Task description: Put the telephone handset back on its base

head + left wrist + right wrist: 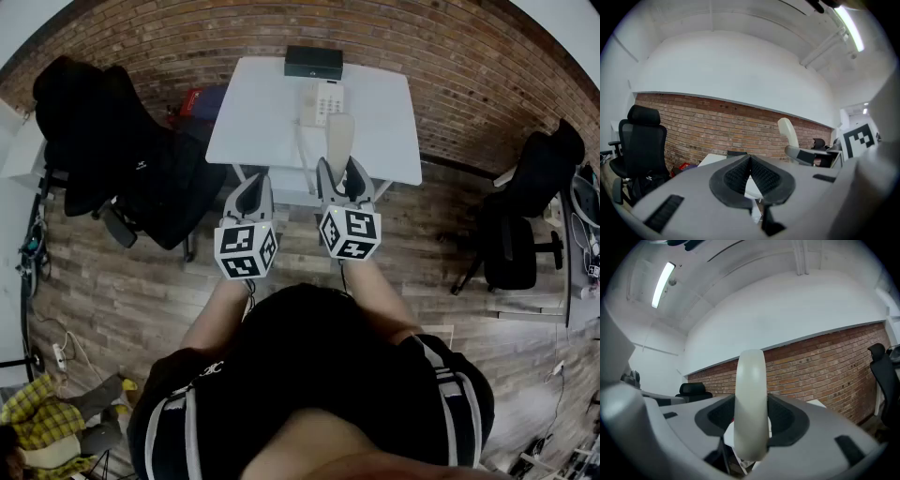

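A cream telephone base point(324, 101) with a keypad sits toward the back of a white table point(262, 122). The cream handset point(339, 139) stands up between the jaws of my right gripper point(339, 171), in front of the table and short of the base. In the right gripper view the handset point(751, 399) fills the gap and both pads of the right gripper point(751, 418) press on it. My left gripper point(251, 183) hovers beside it to the left, and in its own view the left gripper point(750, 174) has its pads touching with nothing between them. The handset point(789, 132) also shows there at the right.
A black box point(313, 62) stands at the table's back edge by the brick wall. A black office chair point(122, 159) stands left of the table, with a red object point(193, 101) behind it. Another black chair point(525, 220) stands at the right on the wooden floor.
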